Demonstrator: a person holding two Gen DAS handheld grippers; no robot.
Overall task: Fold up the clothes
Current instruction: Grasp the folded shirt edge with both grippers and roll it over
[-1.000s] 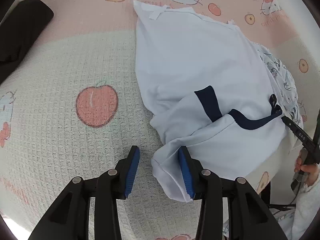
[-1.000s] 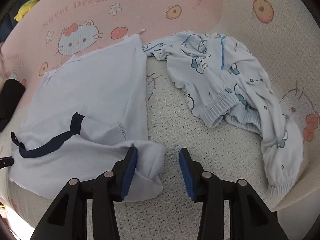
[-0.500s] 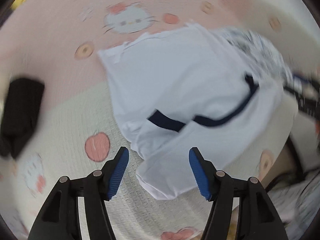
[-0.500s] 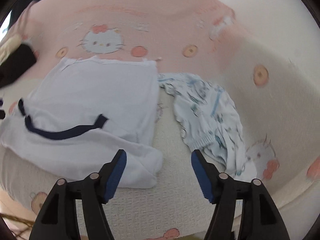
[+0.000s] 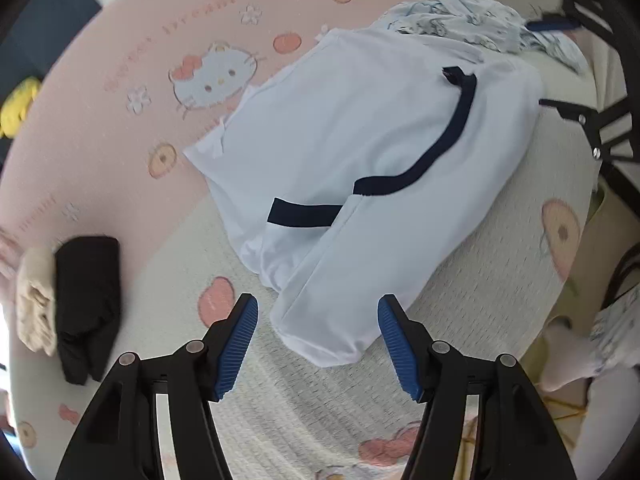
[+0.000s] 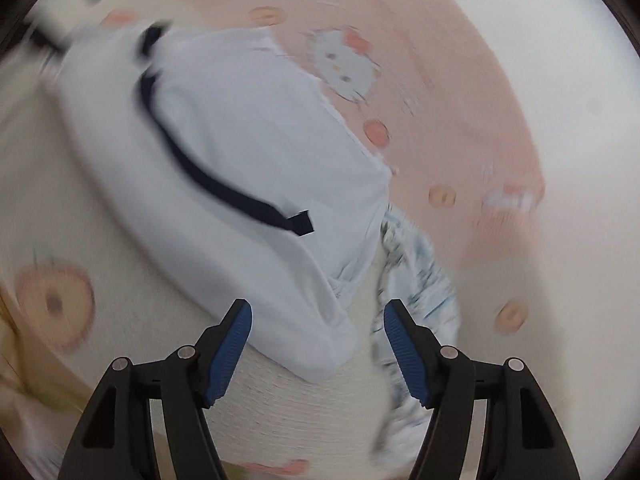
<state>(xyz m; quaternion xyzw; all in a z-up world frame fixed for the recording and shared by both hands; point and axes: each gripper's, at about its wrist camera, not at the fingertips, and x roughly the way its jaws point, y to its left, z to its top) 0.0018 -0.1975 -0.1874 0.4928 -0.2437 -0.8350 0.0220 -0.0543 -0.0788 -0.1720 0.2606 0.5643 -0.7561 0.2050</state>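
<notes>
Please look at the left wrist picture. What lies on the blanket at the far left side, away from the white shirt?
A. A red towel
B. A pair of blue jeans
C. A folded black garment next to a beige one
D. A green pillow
C: a folded black garment lies on the blanket at the left edge, touching a beige garment, well apart from the white shirt.

Right gripper (image 6: pixel 318 344): jaws wide apart, nothing clamped.
White shirt (image 6: pixel 256 152): folded on the blanket (image 6: pixel 440 120), navy trim across it.
Printed garment (image 6: pixel 416 280): just beside the shirt.
Sharpness: blurred.
</notes>
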